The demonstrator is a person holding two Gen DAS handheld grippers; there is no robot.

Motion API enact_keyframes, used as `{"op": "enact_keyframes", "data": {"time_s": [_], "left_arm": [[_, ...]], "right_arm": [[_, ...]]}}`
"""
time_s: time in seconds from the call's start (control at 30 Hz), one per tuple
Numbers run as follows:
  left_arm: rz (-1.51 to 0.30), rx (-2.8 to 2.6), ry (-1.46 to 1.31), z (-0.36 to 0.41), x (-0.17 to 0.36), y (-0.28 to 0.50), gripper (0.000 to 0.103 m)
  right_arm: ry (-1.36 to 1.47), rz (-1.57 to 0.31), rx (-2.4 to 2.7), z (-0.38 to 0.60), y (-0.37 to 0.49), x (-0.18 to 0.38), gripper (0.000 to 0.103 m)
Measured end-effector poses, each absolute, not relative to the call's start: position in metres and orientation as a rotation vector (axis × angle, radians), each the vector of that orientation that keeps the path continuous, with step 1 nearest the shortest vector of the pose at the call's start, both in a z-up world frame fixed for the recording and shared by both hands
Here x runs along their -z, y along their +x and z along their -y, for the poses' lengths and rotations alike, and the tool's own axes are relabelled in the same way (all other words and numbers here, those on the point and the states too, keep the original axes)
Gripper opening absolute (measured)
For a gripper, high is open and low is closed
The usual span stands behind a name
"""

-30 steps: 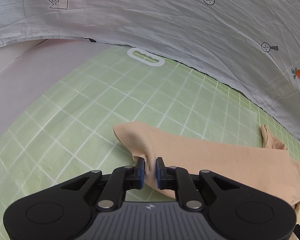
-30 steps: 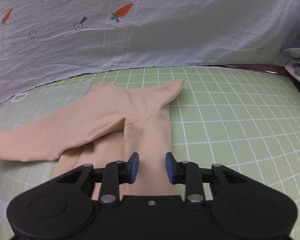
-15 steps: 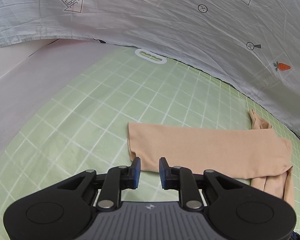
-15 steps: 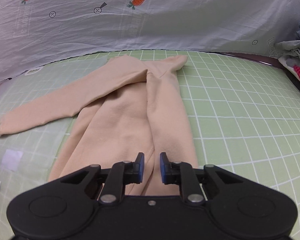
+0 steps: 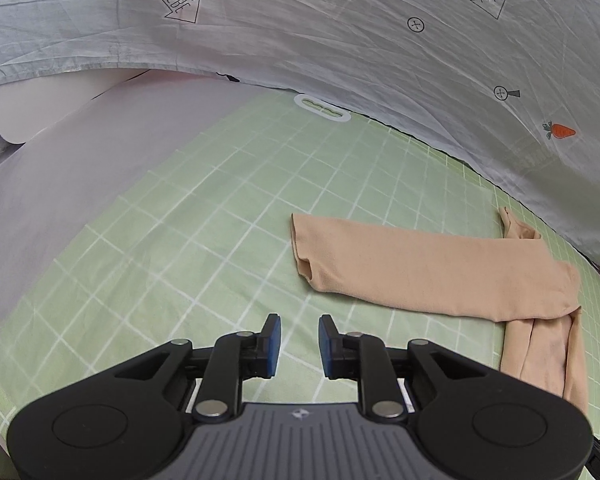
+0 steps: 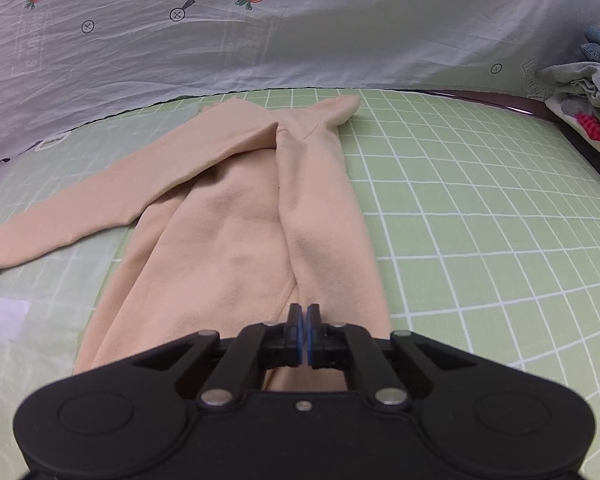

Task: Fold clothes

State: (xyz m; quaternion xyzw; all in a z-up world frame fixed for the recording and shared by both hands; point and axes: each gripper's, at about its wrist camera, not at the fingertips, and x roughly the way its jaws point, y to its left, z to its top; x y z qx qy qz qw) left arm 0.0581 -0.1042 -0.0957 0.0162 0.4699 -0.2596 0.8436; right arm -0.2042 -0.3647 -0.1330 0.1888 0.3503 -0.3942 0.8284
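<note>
Two tools are in view over one beige top (image 6: 236, 216) laid flat on the green gridded mat (image 6: 480, 220) of the bench. The left tool (image 5: 299, 338), lower centre of its frame, now stands with fingers apart and empty, well clear of the cuff; a second ago it pinched that left sleeve (image 5: 432, 272), which has since been let go and lies stretched straight across the right half of the frame, cuff end toward centre. The right tool (image 6: 303, 330), open a second ago, has closed completely; its pads meet at the lower centre of its frame just over the right sleeve (image 6: 320, 200), which lies down the body's right edge. Whether cloth is caught between the pads cannot be told. Judgement: the left sleeve has been spread out rather than folded in, so the fold remains partial, with one sleeve turned onto the body and the other extended sideways. A clothes pile (image 6: 584, 92) sits at upper right.
</note>
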Motion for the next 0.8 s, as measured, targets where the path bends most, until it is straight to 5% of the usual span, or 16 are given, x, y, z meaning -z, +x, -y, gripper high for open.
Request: {"op": "enact_keyframes", "data": {"time_s": [0.47, 0.6, 0.67, 0.73, 0.8], "left_arm": [[-1.017, 0.572, 0.056, 0.113, 0.101, 0.051, 0.024], [-1.037, 0.559, 0.05, 0.119, 0.106, 0.056, 0.033], [-1.047, 0.54, 0.044, 0.124, 0.109, 0.061, 0.038], [-1.048, 0.524, 0.041, 0.131, 0.112, 0.065, 0.054], [-1.038, 0.517, 0.037, 0.139, 0.113, 0.071, 0.061]], "right_arm": [[0.433, -0.716, 0.67, 0.35, -0.189, 0.12, 0.0], [0.424, -0.713, 0.694, 0.355, -0.19, 0.116, 0.003], [0.414, -0.707, 0.727, 0.361, -0.192, 0.112, 0.012], [0.406, -0.704, 0.764, 0.369, -0.194, 0.108, 0.055], [0.395, -0.7, 0.805, 0.377, -0.198, 0.106, 0.078]]}}
